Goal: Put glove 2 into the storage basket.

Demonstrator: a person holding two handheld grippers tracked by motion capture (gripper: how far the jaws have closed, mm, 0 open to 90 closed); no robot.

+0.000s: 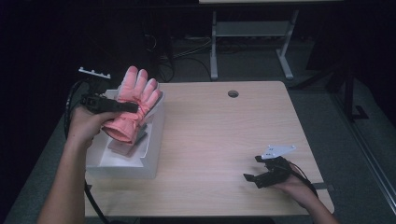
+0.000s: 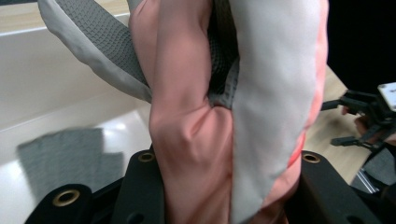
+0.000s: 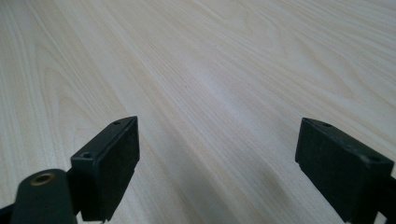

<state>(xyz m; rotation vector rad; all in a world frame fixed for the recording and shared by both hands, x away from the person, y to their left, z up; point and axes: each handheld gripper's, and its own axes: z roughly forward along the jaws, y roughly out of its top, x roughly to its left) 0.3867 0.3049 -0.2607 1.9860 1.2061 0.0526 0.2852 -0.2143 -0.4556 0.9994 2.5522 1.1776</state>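
Setting: dark room, a light wooden table (image 1: 224,140) under a fixed overhead camera, with the grey legs of a second desk (image 1: 215,51) standing behind it.
Table surface: pale wood grain, with a round cable hole (image 1: 233,94) near the far edge.
Glove: a pink winter glove (image 1: 133,105) with pale grey fingertips, held up over the white box (image 1: 144,158) at the table's left side, fingers pointing away from the person and cuff towards them.
Glove up close: the left gripper view shows the pink fabric (image 2: 191,135) bunched beside a pale grey panel (image 2: 271,93) and dark textured grip material.
Left gripper: the left gripper (image 1: 122,107) is clamped across the glove's middle, its black jaws pressing the fabric from both sides.
Left hand: the left hand (image 1: 86,126) grips the tool from below, forearm coming in from the bottom left.
Box: white, open at the top, a grey patch (image 2: 70,158) visible inside it.
Right gripper: the right gripper (image 1: 256,176) rests low over the table near the front right corner, well apart from the glove, jaws spread wide with bare wood between them.
Right hand: the right hand (image 1: 294,189) holds it at the table's near edge.
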